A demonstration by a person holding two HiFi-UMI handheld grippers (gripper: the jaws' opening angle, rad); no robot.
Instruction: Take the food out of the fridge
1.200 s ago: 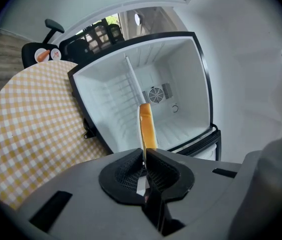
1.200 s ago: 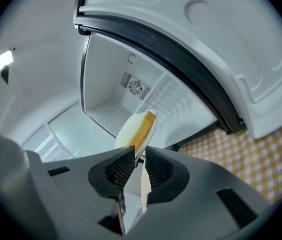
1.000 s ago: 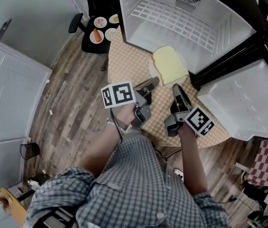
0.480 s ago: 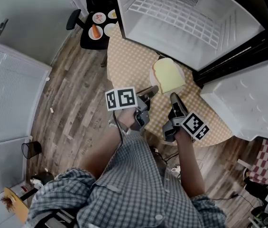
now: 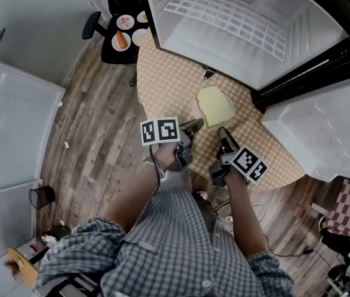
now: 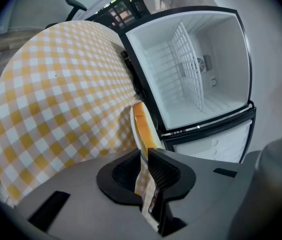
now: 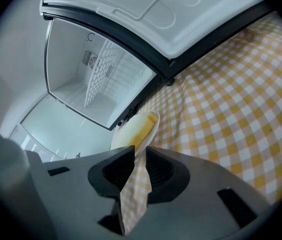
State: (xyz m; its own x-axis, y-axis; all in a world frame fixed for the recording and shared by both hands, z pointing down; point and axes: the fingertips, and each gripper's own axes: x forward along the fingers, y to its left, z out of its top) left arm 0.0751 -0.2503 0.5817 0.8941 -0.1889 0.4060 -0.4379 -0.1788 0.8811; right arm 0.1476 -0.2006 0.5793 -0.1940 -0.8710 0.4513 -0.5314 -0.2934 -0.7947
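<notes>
A slice of yellow toast (image 5: 217, 104) lies on a white plate (image 5: 197, 106) on the yellow checked tablecloth (image 5: 168, 85), in front of the open, empty fridge (image 5: 249, 23). My left gripper (image 5: 194, 126) and right gripper (image 5: 223, 132) sit side by side just short of the plate. In the left gripper view the left gripper (image 6: 144, 156) is shut on a fold of tablecloth (image 6: 143, 181), with the toast (image 6: 143, 126) just beyond. In the right gripper view the right gripper (image 7: 140, 156) also pinches the tablecloth (image 7: 133, 194), with the toast (image 7: 136, 129) ahead.
The fridge door (image 5: 311, 129) stands swung open at the right. A black stool (image 5: 109, 51) at the far left carries small plates of food (image 5: 121, 40). A wood floor lies around the table, and a dark bin (image 5: 38, 197) stands at the lower left.
Both grippers have drawn back toward the person. The plate with the toast has come away from the fridge opening and now sits farther out on the table.
</notes>
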